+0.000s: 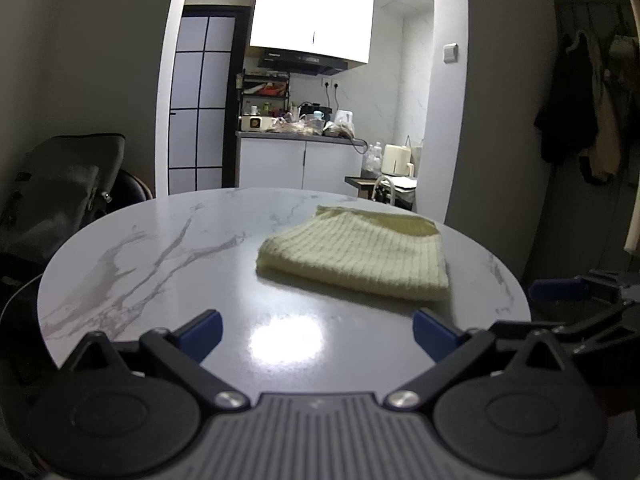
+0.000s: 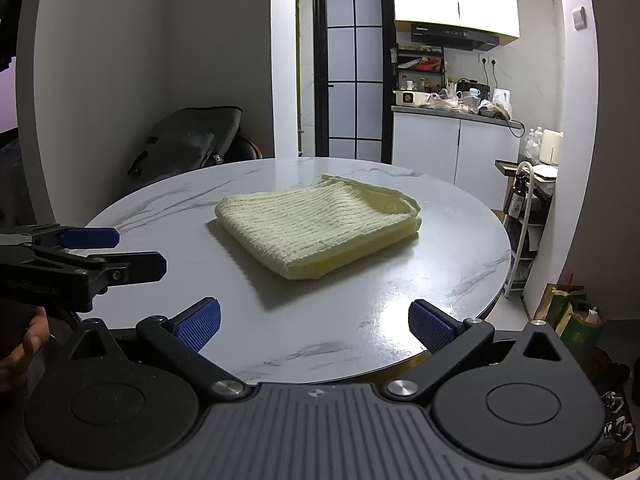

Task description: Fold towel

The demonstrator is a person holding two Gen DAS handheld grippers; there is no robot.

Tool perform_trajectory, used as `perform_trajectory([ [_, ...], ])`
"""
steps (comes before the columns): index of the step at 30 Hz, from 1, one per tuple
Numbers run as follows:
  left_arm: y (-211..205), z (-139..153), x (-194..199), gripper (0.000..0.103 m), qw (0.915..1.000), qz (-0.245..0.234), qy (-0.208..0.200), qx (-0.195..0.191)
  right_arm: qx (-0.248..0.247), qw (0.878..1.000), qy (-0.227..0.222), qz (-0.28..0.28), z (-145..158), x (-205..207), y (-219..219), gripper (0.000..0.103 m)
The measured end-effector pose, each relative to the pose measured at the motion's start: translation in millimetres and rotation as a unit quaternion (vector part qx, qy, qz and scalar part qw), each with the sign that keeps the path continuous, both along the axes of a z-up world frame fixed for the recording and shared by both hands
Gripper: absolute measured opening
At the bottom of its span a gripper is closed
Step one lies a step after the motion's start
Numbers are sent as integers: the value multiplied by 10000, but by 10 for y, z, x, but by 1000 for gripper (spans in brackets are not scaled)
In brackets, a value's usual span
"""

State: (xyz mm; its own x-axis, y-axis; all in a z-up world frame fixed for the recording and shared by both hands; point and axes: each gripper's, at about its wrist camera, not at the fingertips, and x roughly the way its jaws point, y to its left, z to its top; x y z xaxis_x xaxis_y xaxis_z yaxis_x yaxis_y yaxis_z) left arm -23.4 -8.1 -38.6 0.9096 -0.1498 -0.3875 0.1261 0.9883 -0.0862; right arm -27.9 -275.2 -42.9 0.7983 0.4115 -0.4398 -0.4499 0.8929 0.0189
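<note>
A pale yellow ribbed towel [image 1: 356, 256] lies folded into a thick rectangle on the round white marble table [image 1: 160, 248]. It also shows in the right wrist view [image 2: 316, 224], near the table's middle [image 2: 440, 280]. My left gripper [image 1: 318, 334] is open and empty, low over the table's near edge, with the towel ahead and to its right. My right gripper [image 2: 314, 326] is open and empty, just short of the towel's near corner. The left gripper also shows at the left of the right wrist view [image 2: 100, 252].
A dark bag on a chair [image 2: 188, 140] stands behind the table on the left. A kitchen counter with clutter [image 2: 452, 108] is beyond. A white rack [image 2: 524, 216] and bags on the floor [image 2: 572, 316] are to the right of the table. Coats hang on the wall [image 1: 576, 112].
</note>
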Motion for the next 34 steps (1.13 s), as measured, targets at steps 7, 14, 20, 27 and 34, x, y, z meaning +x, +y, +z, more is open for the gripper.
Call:
perform_trajectory([
  [7,-5,13,-7,103,10000,11,4,-5,52,10000,-20,-15,6,-7,-22,102],
  [14,-8,17,-13,103,10000,-1,-9,15,154,9998,-17,-91,-25,2,-81,102],
  [20,-34,14,1,103,10000,-39,10,84,271,9996,2,-96,-53,14,-86,102],
  [27,-37,20,1,103,9999,-73,-90,-3,366,9993,49,-51,-63,46,-79,102],
  [34,-62,9,43,103,10000,-83,-23,19,371,9993,61,-7,-79,59,-61,102],
])
